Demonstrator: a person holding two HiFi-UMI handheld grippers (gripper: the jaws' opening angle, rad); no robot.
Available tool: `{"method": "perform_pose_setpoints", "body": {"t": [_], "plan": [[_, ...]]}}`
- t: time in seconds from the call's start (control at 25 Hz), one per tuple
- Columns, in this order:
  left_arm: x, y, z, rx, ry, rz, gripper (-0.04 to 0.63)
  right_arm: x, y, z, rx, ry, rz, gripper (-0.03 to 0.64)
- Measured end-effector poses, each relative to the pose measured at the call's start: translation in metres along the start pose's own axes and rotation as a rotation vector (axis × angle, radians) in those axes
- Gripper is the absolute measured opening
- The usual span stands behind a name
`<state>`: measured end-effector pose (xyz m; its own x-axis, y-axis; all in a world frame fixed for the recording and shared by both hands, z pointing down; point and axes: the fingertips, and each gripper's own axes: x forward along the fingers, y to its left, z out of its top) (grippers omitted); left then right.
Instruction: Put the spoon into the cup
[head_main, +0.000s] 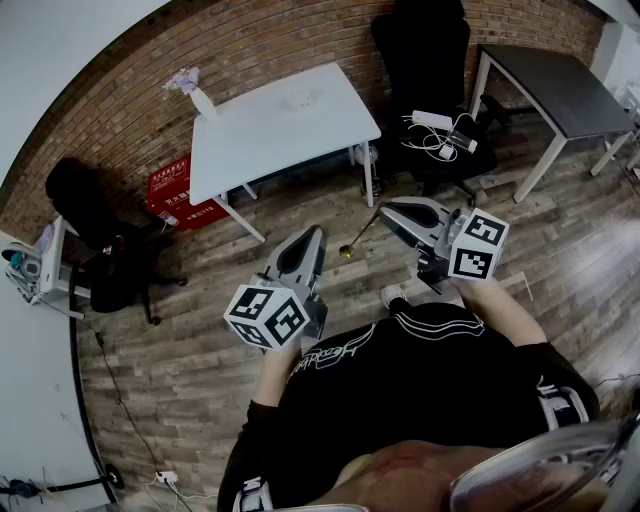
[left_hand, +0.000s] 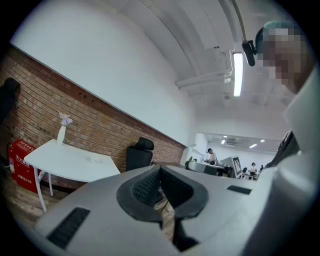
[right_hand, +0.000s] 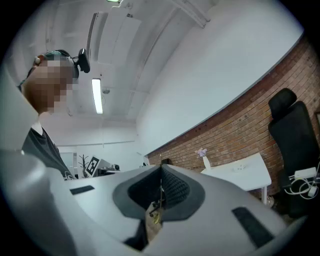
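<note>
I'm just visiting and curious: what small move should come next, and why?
Probably step toward the white table: the right tool is shut on the spoon but is far from the table, where a small pale object may be the cup.

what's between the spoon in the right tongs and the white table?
Only bare wood floor, in the head view. The spoon, pinched in the right tongs, hangs short of the white table.
</note>
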<state>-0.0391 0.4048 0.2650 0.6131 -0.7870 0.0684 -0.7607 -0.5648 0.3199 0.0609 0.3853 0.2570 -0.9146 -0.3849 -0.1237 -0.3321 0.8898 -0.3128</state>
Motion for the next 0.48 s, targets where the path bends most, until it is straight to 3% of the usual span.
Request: {"method": "perform_pose_setpoints", "body": {"t": [0.48], "plan": [[0.02, 0.009, -0.006, -0.004, 0.013, -0.006, 0.005, 0.0, -0.025, -0.006, 0.023, -0.006, -0.009, 0.0]]}}
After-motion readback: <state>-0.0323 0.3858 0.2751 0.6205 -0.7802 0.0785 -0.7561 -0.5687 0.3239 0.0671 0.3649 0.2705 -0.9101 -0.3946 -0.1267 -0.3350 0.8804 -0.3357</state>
